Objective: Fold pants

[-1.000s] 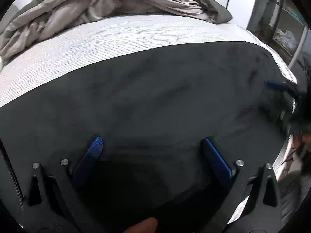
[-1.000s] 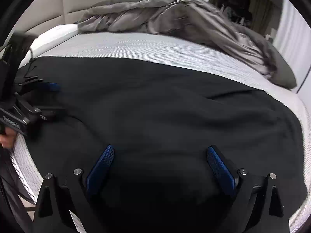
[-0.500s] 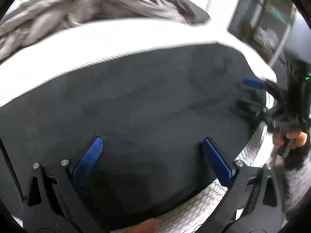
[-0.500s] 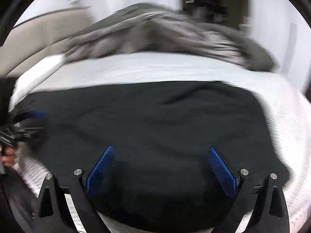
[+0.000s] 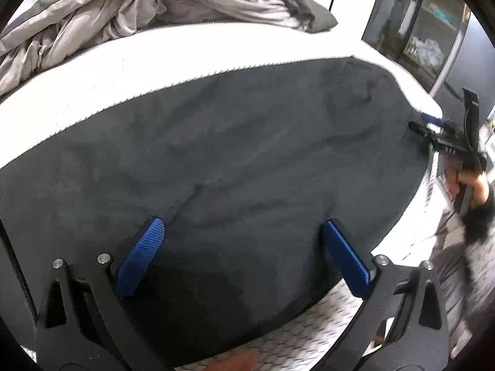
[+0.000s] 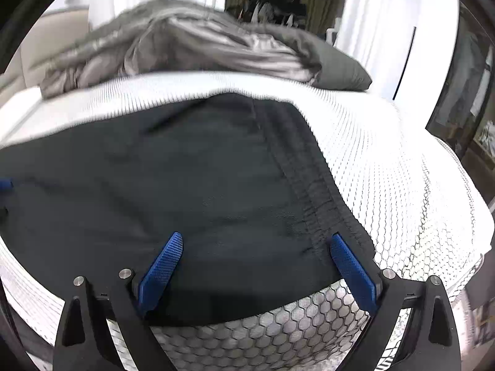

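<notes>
both grippers stand spread wide, pinching nothing. our left gripper (image 5: 243,249) hovers over the black fabric pants (image 5: 235,154), which lie flat along the near edge of the white honeycomb-textured mattress (image 6: 402,185). our right gripper (image 6: 256,261) hangs above their elastic waistband (image 6: 312,198), near the mattress corner. a crumpled grey duvet (image 5: 148,9) lies at the far edge.
</notes>
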Available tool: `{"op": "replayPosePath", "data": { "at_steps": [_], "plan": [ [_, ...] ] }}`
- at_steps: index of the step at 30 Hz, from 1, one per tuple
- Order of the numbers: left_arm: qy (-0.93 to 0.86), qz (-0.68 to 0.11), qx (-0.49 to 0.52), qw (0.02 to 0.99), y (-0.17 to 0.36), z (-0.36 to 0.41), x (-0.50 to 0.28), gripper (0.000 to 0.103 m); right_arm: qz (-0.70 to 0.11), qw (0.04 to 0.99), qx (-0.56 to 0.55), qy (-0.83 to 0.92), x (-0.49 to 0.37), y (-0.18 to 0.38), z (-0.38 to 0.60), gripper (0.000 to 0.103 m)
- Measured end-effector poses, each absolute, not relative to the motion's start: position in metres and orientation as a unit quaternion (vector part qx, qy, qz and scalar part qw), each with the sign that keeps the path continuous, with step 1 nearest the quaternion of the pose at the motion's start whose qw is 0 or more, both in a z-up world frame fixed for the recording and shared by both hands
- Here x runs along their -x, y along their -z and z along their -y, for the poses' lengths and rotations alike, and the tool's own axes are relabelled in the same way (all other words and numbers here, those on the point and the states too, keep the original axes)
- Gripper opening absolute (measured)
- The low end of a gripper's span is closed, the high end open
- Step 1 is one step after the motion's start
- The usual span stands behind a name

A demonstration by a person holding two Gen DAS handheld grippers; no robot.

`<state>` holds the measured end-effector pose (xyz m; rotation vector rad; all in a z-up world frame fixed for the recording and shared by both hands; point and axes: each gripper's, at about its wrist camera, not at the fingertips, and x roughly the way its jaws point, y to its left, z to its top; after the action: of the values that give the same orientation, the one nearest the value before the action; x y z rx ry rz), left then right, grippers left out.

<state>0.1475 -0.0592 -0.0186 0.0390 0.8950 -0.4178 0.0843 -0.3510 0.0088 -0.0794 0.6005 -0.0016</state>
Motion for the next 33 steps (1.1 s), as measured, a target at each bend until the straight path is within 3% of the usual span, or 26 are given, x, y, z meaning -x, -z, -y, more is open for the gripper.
{"op": "replayPosePath", "data": {
  "at_steps": [6,10,15,21,24,29,33],
  "plan": [
    [0.175,-0.426,-0.025,0.887,0.010,0.097,-0.179,0.102,-0.315,0.940,0.034,-0.129,-0.117,-0.012,0.263,0.098],
    [0.139,-0.463,-0.027,0.875,0.030,0.095,-0.203,0.102,-0.347,0.919,0.116,-0.144,-0.149,0.007,0.210,0.098],
    [0.084,-0.461,-0.028,0.883,0.034,0.046,-0.191,0.102,-0.339,0.932,0.128,-0.017,-0.134,0.015,0.278,0.097],
    [0.065,-0.454,-0.007,0.889,0.027,0.017,-0.180,0.098,-0.323,0.942,0.067,0.063,-0.125,0.012,0.333,0.098],
    [0.087,-0.443,0.007,0.892,0.014,0.034,-0.179,0.091,-0.313,0.948,0.059,0.022,-0.120,-0.004,0.310,0.098],
    [0.130,-0.437,-0.028,0.890,0.007,0.092,-0.203,0.091,-0.333,0.936,0.059,-0.098,-0.138,-0.014,0.226,0.098],
    [0.117,-0.473,-0.063,0.871,0.030,0.113,-0.225,0.092,-0.364,0.915,0.128,-0.117,-0.166,0.004,0.177,0.098]
  ]
}}
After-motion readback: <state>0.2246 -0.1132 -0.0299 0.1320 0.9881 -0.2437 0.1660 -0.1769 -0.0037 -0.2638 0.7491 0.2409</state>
